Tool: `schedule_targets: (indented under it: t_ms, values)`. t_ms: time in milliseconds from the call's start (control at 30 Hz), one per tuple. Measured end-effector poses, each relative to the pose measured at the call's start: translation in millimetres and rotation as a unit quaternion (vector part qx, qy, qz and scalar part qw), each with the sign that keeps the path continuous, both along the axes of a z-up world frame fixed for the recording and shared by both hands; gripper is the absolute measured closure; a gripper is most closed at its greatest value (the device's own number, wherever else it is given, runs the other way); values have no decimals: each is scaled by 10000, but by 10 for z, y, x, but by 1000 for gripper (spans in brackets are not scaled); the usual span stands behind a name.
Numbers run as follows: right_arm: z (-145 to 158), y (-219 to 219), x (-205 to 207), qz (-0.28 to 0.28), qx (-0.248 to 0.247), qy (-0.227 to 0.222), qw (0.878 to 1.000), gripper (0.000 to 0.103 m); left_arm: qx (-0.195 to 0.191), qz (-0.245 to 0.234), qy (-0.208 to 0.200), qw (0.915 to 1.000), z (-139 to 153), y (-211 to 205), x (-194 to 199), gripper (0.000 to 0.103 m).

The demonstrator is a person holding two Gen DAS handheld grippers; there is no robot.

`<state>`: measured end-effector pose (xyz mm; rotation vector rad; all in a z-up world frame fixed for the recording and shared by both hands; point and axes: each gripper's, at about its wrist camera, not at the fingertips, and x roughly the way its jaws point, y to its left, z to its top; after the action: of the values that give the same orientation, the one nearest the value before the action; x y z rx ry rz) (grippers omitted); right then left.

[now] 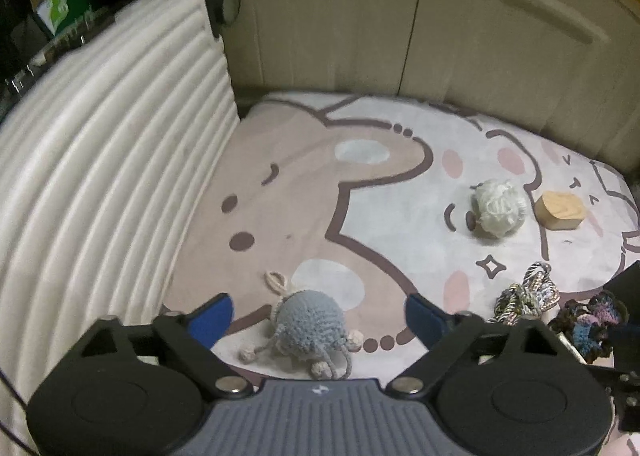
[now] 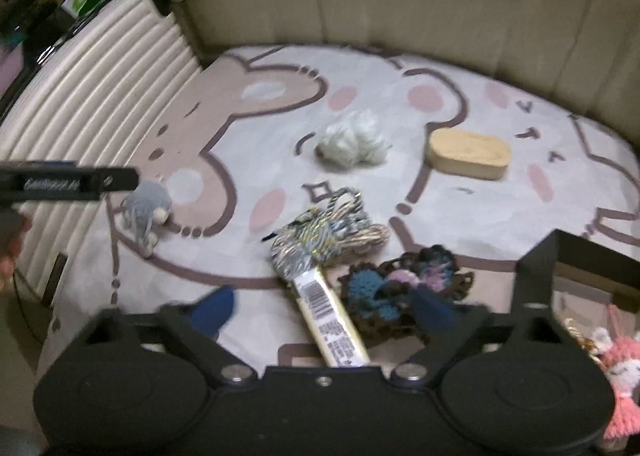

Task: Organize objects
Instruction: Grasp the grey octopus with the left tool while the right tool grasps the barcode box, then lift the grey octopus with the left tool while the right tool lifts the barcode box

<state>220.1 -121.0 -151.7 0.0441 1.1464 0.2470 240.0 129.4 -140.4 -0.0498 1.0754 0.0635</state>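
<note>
While both jaws stand wide, nothing held: grey crochet toy (image 1: 308, 324) lies dead ahead between my left hand-held gripper (image 1: 320, 316) pads; right hand-held gripper (image 2: 324, 308) straddles yarn skein (image 2: 320, 244), long axis running away.

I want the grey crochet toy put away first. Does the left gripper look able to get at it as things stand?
Probably yes. The grey crochet toy lies alone on the mat, in line between the fingers of the open left gripper, with nothing covering it.
</note>
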Motion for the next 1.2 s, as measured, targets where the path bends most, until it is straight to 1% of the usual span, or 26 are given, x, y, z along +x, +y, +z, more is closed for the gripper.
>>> schedule_targets:
  t_ms: [33, 67, 167, 267, 367, 467, 600, 800, 867, 933, 1067, 1200]
  values:
    - [-26, -5, 9, -5, -19, 56, 10000, 40, -46, 28, 54, 10000, -42, 16, 18, 16]
    - [-49, -11, 21, -6, -59, 113, 9999, 49, -57, 59, 118, 9999, -83, 32, 34, 20]
    - [-116, -37, 61, 21, -8, 278, 9996, 59, -12, 166, 313, 9994, -222, 77, 86, 27]
    - [-159, -14, 91, 190, 85, 403, 9990, 65, -67, 241, 440, 9987, -322, 125, 125, 30]
    - [-199, 61, 105, 430, 25, 512, 9978, 68, -71, 267, 537, 9982, -413, 140, 154, 31]
    - [-245, 133, 116, 590, -244, 529, 9966, 69, 8, 302, 621, 9976, -499, 149, 177, 30]
    - [-336, 188, 135, 741, -556, 590, 9939, 72, -120, 428, 647, 9969, -567, 193, 201, 31]
    - [-436, 255, 136, 938, -812, 639, 9902, 73, -156, 438, 743, 9962, -669, 176, 248, 38]
    - [-474, 270, 132, 990, -893, 689, 9887, 74, -224, 453, 792, 9956, -702, 181, 252, 45]
    - [-486, 270, 137, 991, -911, 694, 9885, 75, -287, 508, 822, 9949, -713, 188, 249, 50]
    - [-471, 265, 143, 928, -894, 700, 9892, 77, -246, 575, 847, 9944, -666, 176, 245, 51]
    - [-391, 251, 136, 834, -734, 640, 9918, 78, -284, 537, 739, 9954, -542, 153, 222, 51]
